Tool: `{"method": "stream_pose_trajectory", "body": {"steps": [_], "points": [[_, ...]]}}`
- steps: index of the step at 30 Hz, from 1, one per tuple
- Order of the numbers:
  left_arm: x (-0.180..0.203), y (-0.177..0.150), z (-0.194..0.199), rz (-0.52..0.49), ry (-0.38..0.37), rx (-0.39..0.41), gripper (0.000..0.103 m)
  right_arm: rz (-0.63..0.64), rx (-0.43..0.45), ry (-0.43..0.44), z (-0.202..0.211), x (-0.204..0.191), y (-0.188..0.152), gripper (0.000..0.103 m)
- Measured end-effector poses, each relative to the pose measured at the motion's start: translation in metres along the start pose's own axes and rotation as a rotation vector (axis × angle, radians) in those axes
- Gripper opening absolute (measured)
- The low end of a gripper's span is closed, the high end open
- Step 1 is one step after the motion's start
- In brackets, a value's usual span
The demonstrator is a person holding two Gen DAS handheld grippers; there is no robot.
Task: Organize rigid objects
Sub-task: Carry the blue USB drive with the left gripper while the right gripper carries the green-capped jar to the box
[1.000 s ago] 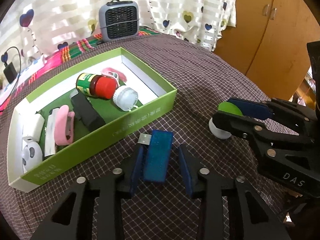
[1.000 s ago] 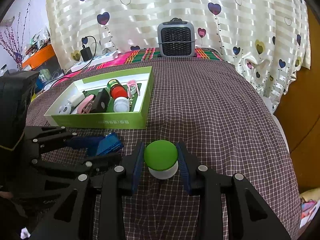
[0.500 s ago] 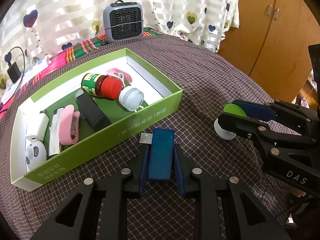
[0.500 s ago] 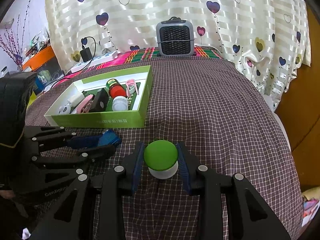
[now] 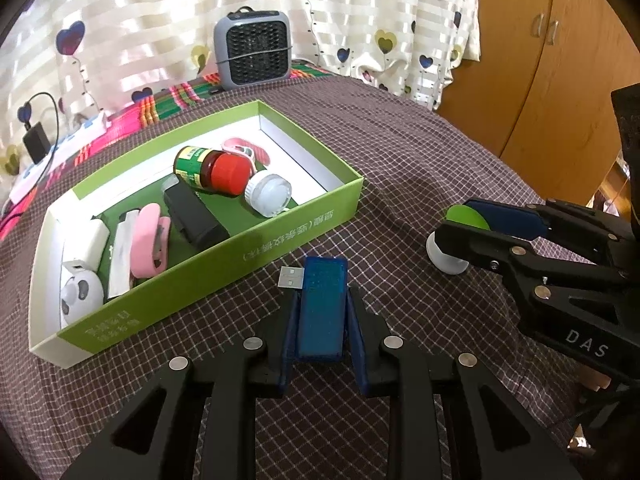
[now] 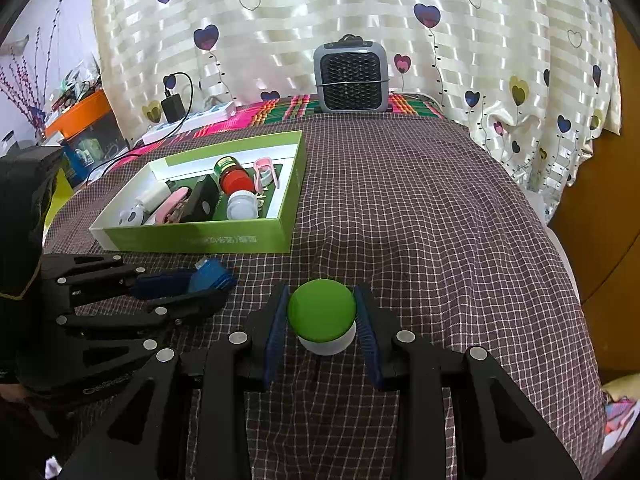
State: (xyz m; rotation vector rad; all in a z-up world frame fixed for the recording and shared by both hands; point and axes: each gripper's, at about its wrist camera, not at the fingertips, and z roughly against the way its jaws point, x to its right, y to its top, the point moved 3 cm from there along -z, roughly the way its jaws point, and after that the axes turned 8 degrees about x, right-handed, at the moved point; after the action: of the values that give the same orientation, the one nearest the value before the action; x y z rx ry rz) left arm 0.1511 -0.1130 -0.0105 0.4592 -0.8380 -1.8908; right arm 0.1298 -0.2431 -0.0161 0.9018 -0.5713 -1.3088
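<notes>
A translucent blue USB stick (image 5: 322, 312) sits between the pads of my left gripper (image 5: 323, 296), which is shut on it, metal plug pointing toward the green box (image 5: 280, 244). From the right wrist view, the left gripper (image 6: 218, 286) holds the stick (image 6: 210, 272) just in front of the box (image 6: 200, 240). My right gripper (image 6: 321, 290) is shut on a white jar with a green lid (image 6: 322, 312), low over the checked cloth. The box holds a red-capped bottle (image 5: 216, 170), a white-lidded jar (image 5: 268, 194), a black case (image 5: 194, 220), a pink stapler (image 5: 150, 240) and small white items.
A grey fan heater (image 6: 351, 76) stands at the back by the heart-print curtain. A power strip with a charger (image 6: 172, 110) lies at the back left. A wooden wardrobe (image 5: 560, 80) stands beyond the right edge of the cloth-covered surface.
The left jaws have closed from wide apart onto the blue USB stick. The right gripper has kept still with the green-lidded jar.
</notes>
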Motion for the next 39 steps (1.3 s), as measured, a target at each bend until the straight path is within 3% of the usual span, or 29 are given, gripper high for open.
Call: {"method": "stream_pose_trajectory", "body": {"steps": [17, 39], "points": [[-0.001, -0.005, 0.036, 0.021, 0.035, 0.062, 0.022, 0.019, 0.024, 0.012, 0.017, -0.013, 0.003, 0.035], [-0.03, 0.013, 0.075, 0.05, 0.102, 0.149, 0.022, 0.068, 0.081, 0.043, 0.028, -0.041, 0.035, 0.035]]}}
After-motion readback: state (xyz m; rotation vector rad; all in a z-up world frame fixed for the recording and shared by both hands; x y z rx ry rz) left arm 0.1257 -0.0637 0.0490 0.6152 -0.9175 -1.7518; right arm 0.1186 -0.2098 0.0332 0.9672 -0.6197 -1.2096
